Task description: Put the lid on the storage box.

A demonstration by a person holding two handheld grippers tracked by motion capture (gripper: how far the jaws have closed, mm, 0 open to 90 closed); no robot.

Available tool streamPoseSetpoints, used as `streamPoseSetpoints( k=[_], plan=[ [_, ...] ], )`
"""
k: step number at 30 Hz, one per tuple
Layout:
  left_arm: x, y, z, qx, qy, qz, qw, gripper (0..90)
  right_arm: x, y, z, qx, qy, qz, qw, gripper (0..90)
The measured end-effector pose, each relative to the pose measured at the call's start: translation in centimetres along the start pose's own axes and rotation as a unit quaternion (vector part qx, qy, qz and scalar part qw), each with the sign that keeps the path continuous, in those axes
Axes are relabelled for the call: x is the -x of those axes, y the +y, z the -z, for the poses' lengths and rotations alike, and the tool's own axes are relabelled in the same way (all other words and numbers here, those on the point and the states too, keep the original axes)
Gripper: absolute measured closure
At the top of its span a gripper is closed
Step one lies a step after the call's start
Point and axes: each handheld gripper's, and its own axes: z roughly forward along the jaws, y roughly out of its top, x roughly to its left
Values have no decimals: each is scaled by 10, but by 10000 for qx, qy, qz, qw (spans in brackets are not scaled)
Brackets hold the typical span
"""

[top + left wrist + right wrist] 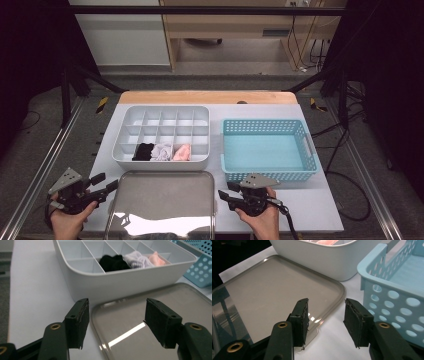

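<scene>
A grey see-through lid [165,200] lies flat at the table's front edge. My left gripper [106,182] is open at the lid's left rim; in the left gripper view the jaws [117,317] straddle that rim of the lid [160,297] without touching it. My right gripper [226,191] is open at the right front corner of the lid [274,285], with its jaws [325,315] apart and low over the corner. Behind the lid stands a white divided organizer [160,164] whose front row holds a black cloth [143,151], a pale lilac cloth [161,151] and a pink cloth [182,152].
A light blue perforated basket [270,122] stands right of the organizer, close behind my right gripper, and its wall [392,297] is just beside the right jaw. The organizer's wall [125,285] rises right behind the lid. Bare white tabletop [310,205] lies at the front right.
</scene>
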Motion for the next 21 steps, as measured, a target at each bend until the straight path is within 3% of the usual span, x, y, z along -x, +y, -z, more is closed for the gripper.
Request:
streamPoseSetpoints(
  k=[7,12,21],
  plan=[
    [4,-16,0,-254,97,-12,9996,342,-5,-1,-3,15,78,-20,10000,554],
    [5,-23,3,-328,81,44,9994,340,-11,-5,-8,139,56,-15,9999,505],
    [4,-36,4,-572,75,41,9983,335,-22,-15,-16,-69,-228,19,9997,491]
  ],
)
